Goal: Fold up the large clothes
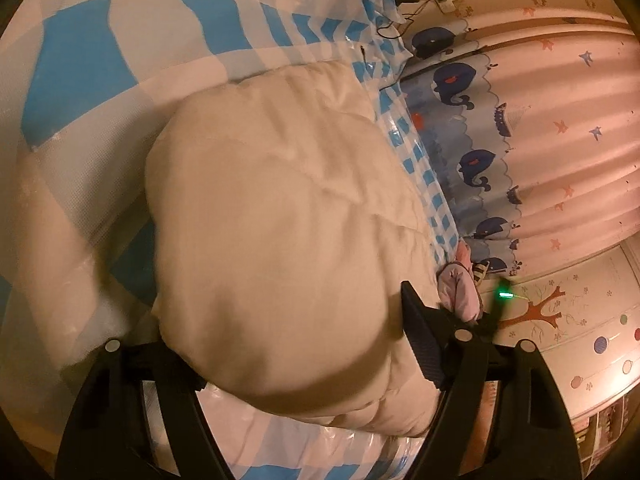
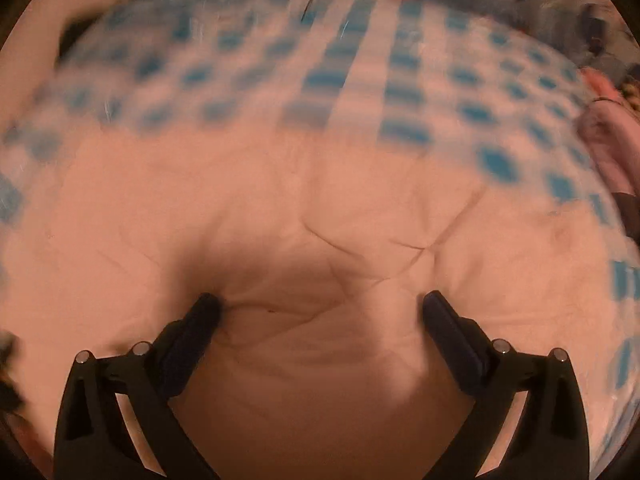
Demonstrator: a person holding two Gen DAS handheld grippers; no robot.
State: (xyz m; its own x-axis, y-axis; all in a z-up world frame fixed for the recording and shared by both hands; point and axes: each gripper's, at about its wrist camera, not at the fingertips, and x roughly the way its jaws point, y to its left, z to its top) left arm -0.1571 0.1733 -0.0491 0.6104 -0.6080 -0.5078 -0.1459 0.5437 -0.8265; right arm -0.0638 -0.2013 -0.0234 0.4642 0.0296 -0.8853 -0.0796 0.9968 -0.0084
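Item: cream padded garment (image 1: 276,216), quilted, bulky, lying bunched on a bed covered by a blue-and-white checked sheet (image 1: 80,92) under clear plastic.

Left gripper (image 1: 304,340): jaws standing wide, a thick fold of the garment bulging up between them. The right finger (image 1: 420,344) is showing beside the cloth; the left finger is hiding under the fold, so whether the pads are pressing cannot be told.

Right gripper (image 2: 320,308): pointing steeply down at the same garment (image 2: 320,208), jaws apart, both fingertips (image 2: 208,312) touching the puckered cloth, a shallow dip of fabric lying between them, not clamped. The far part of this view is blurring.

Surroundings: a pink small garment (image 1: 460,288) is lying at the bed's edge just beside the cream one; a curtain with a whale print (image 1: 500,152) is hanging beyond the bed; a green light (image 1: 505,294) is glowing near the pink garment.
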